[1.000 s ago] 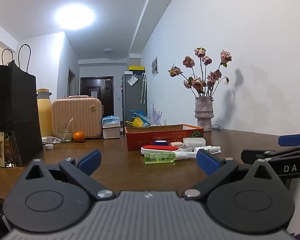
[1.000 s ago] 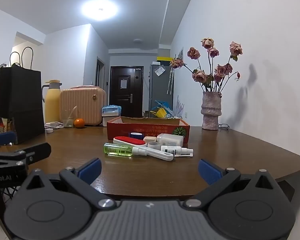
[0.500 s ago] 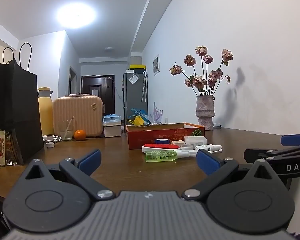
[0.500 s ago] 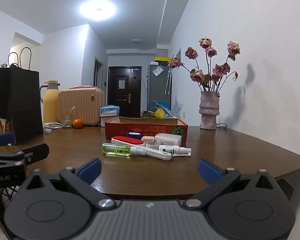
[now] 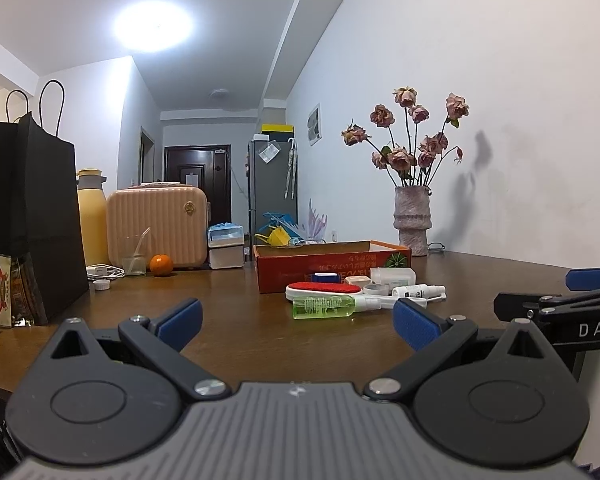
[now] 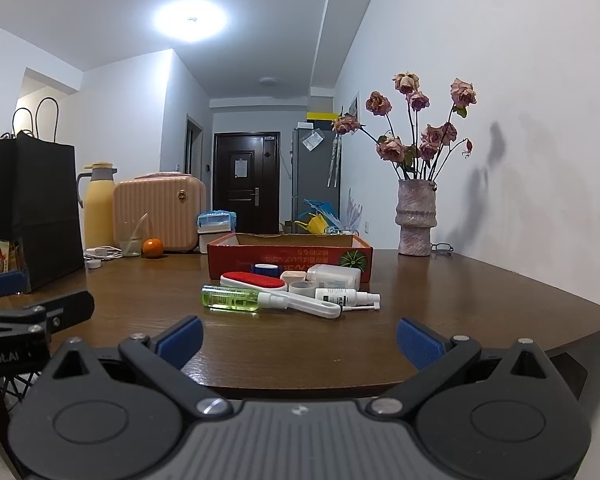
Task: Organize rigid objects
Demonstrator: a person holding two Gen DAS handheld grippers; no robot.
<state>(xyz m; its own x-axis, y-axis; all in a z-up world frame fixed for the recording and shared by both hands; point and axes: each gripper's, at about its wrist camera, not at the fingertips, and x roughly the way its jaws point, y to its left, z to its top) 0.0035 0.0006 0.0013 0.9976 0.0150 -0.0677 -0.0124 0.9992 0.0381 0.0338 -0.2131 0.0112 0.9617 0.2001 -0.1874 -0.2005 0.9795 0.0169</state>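
A red cardboard box [image 6: 288, 261] stands open on the brown table [image 6: 260, 344]. In front of it lie a green spray bottle [image 6: 232, 298], a red and white lint brush [image 6: 256, 281], a white spray bottle [image 6: 346, 296], a white container [image 6: 334, 275], a blue-capped item [image 6: 265, 268] and small white pots [image 6: 302, 288]. The same pile shows in the left wrist view, with the green bottle [image 5: 324, 306] nearest and the box [image 5: 328, 266] behind. My left gripper [image 5: 296, 320] and right gripper [image 6: 298, 334] are both open and empty, well short of the pile.
A vase of dried roses [image 6: 416, 218] stands at the back right. A black paper bag [image 5: 32, 216], yellow flask [image 5: 92, 220], pink case [image 5: 158, 226], glass [image 5: 134, 256], orange [image 5: 161, 265] and tissue box [image 5: 226, 246] stand at the left and back.
Both grippers have drifted slightly, the scene shifting a little in each view. Nothing on the table has moved and both stay open.
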